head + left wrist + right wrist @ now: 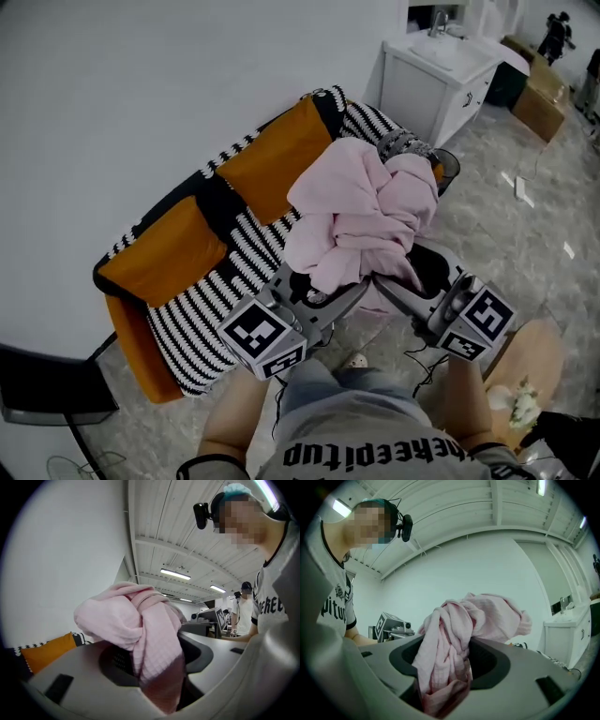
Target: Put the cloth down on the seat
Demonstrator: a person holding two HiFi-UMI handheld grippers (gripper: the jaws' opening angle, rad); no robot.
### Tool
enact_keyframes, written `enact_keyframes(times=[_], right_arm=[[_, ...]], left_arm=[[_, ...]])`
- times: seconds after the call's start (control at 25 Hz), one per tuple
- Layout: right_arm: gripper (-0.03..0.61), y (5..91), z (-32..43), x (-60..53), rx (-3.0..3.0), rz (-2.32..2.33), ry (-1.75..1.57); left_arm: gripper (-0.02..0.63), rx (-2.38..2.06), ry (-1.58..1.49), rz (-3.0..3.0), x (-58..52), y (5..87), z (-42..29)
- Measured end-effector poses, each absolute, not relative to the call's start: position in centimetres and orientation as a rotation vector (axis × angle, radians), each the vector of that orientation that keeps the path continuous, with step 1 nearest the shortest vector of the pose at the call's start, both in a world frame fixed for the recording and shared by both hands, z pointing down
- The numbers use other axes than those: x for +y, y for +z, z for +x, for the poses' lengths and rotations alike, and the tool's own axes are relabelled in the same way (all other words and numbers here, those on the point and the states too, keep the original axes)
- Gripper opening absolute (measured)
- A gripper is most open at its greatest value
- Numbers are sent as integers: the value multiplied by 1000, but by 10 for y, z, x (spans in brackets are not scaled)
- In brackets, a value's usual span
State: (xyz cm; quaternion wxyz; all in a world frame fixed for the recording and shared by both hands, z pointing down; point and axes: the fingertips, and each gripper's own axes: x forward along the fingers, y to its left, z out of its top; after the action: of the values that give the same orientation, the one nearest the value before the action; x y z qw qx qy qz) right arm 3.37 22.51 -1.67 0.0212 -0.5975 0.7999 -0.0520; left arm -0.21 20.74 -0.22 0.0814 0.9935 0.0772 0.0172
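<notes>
Pink cloth [361, 220] bunched up and held aloft over the right end of the sofa [246, 255] (orange cushions, black-and-white striped cover), clear of its seat. Left gripper [349, 292] clamped on the cloth's lower folds; right gripper [386, 287] gripping it too, both just in front of the sofa.

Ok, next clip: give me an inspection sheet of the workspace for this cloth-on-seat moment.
Surface: striped sofa seat with two orange cushions.
Job's things: pink cloth, bunched, held up, not yet on the seat.
Clutter: round wooden stool with a crumpled scrap on it.
Grippers: left hand-held gripper and right hand-held gripper both shut on the pink cloth.
Cables: thin black wire below the right hand-held gripper.
Surroundings: white sink cabinet, cardboard boxes, pale floor.
</notes>
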Motion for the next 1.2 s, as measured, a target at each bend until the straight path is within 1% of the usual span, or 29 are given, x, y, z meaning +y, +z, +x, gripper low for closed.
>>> enact_keyframes(times=[0.52, 0.96, 1.2], right_arm=[[282, -16, 34, 223, 2471, -1793, -167], [282, -16, 33, 223, 2454, -1841, -167], [282, -20, 40, 270, 2466, -1818, -146]], left_arm=[[230, 190, 111, 2983, 207, -2, -3], [230, 231, 91, 2977, 205, -2, -3], [230, 209, 90, 2997, 253, -7, 4]])
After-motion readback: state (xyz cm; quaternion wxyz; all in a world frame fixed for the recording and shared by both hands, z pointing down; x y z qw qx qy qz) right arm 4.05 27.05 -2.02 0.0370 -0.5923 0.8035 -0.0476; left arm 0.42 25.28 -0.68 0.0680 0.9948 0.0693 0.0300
